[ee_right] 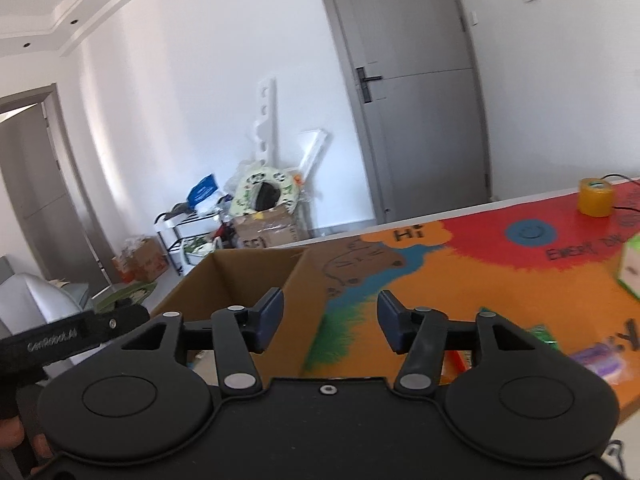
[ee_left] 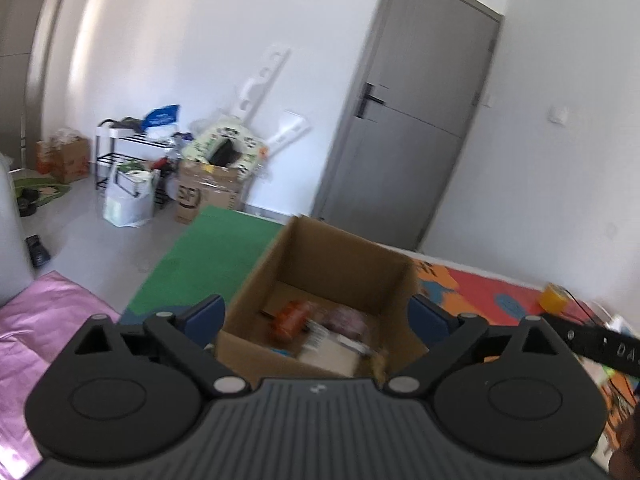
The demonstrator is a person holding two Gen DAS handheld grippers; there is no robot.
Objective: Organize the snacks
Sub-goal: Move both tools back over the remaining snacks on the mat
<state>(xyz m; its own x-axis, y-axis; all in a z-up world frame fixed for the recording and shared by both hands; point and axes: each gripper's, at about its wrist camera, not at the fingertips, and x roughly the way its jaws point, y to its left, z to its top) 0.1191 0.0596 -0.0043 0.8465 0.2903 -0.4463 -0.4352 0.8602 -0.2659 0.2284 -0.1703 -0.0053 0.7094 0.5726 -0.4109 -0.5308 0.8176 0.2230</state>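
An open cardboard box (ee_left: 320, 256) stands on the colourful table mat (ee_left: 208, 256). Inside lie an orange packet (ee_left: 290, 318), a pinkish packet (ee_left: 348, 318) and a white packet (ee_left: 328, 350), all blurred. My left gripper (ee_left: 316, 316) is open wide, its blue pads level with the box's near corners and not pressing on it. My right gripper (ee_right: 330, 320) is open with nothing between its fingers; it hangs at the box's (ee_right: 248, 276) right wall. On the mat (ee_right: 460, 280) to its right lie a green packet (ee_right: 544, 336) and a purple packet (ee_right: 600, 360).
A yellow tape roll (ee_right: 596, 196) with a black cable stands at the table's far right, and a green-and-white carton (ee_right: 632, 268) pokes in at the right edge. Beyond the table are a grey door (ee_right: 420, 100), a rack and boxes (ee_left: 208, 188) on the floor. A pink cloth (ee_left: 36, 328) lies at the left.
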